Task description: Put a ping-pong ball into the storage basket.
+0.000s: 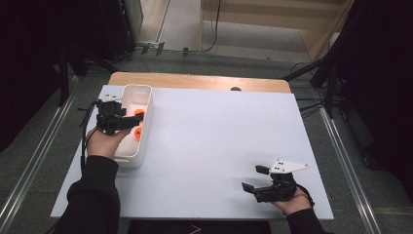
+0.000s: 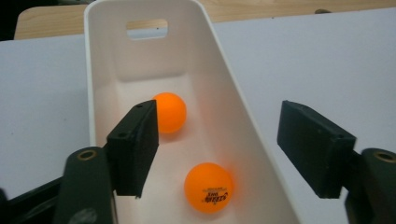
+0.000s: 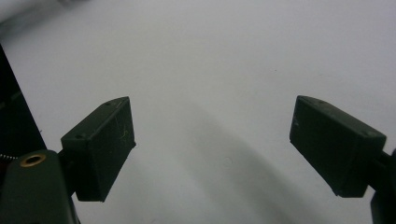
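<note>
A white oblong bin (image 1: pixel 149 105) stands at the table's left, and two orange balls lie in it. In the left gripper view one ball (image 2: pixel 169 112) rests farther along the bin floor, and the other ball (image 2: pixel 208 186), with black print on it, lies close below the jaws. My left gripper (image 1: pixel 138 123) hovers over the bin (image 2: pixel 224 93), open (image 2: pixel 219 116), with nothing between its pads. My right gripper (image 1: pixel 253 178) is at the table's near right, open (image 3: pixel 212 126) over bare white surface, holding nothing.
A white sheet (image 1: pixel 219 136) covers the table, with a strip of wood (image 1: pixel 195 80) showing at its far edge. Dark stands and cables line the floor on both sides of the table.
</note>
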`<state>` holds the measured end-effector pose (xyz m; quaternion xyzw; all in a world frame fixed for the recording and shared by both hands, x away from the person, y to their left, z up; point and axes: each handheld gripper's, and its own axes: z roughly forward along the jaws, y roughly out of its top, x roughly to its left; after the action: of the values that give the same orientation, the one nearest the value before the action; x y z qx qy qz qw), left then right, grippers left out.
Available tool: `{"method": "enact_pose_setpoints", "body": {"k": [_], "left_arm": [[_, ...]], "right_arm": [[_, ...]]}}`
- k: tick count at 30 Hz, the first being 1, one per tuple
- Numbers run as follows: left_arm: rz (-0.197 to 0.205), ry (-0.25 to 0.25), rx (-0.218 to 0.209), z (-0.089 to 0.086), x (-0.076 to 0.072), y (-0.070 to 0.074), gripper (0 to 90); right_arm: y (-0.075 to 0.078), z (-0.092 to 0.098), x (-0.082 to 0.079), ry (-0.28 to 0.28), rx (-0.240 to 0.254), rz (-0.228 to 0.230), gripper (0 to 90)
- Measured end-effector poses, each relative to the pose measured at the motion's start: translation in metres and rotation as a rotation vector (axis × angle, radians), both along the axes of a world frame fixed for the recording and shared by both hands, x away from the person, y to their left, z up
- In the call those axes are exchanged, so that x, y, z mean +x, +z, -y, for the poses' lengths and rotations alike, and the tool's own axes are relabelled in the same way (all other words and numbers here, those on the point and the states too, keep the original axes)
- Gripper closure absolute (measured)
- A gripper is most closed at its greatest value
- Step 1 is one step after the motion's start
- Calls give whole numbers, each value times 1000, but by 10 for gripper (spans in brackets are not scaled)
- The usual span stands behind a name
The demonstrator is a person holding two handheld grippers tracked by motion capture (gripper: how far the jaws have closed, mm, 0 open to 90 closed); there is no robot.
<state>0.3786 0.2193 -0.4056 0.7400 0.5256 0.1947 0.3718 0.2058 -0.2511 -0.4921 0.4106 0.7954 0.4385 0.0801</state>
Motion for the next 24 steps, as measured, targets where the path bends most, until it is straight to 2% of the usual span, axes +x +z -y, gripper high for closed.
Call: {"method": "enact_pose_setpoints", "body": {"k": [2,6,10,24], "left_arm": [[1,-10,-25,0,-1,3,285],[5,-32,-22,1,-3,8,284],[3,-53,-42,3,-5,12,284],[1,-128,-68,8,-12,17,284]], "right_arm": [[0,0,0,-1,1,-3,125],[0,0,0,1,-1,4,125],[0,0,0,1,1,4,125],[1,0,-1,0,2,5,125]]}}
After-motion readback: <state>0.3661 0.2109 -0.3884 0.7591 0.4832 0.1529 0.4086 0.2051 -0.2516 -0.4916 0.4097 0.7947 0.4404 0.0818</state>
